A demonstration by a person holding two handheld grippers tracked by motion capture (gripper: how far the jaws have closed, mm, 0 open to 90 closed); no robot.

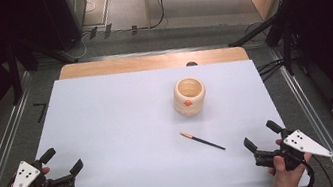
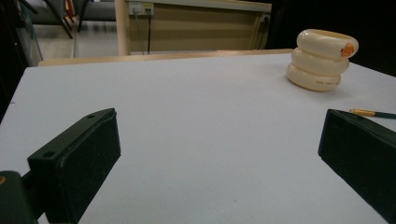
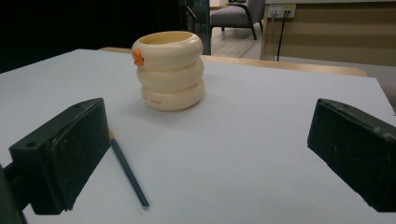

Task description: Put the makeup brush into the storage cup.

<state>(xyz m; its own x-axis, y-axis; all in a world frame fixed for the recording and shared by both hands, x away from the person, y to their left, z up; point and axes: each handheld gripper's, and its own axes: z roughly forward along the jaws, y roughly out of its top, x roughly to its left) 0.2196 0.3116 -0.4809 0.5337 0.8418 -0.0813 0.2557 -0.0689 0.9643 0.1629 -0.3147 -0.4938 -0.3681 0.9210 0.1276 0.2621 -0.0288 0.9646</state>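
A cream holder (image 1: 189,96) made of three stacked rings, with a small orange knob on its side, stands upright past the middle of the white table top (image 1: 120,131). A dark pencil (image 1: 202,141) with an orange end lies flat in front of it. My left gripper (image 1: 62,160) rests at the near left corner, open, nothing between its jaws. My right gripper (image 1: 261,135) sits at the near right, open and empty, a short way right of the pencil. The holder (image 2: 322,59) and pencil (image 2: 372,113) appear far right in the left gripper view. Ahead of the right gripper (image 3: 205,154) are the holder (image 3: 169,70) and the pencil (image 3: 128,172).
The white sheet covers a wooden table whose far edge (image 1: 149,62) shows bare. Metal rails (image 1: 310,116) run along both sides. Dark stands and cables (image 1: 271,31) stand behind the table. A desk (image 3: 327,32) and a chair (image 3: 238,16) stand farther back.
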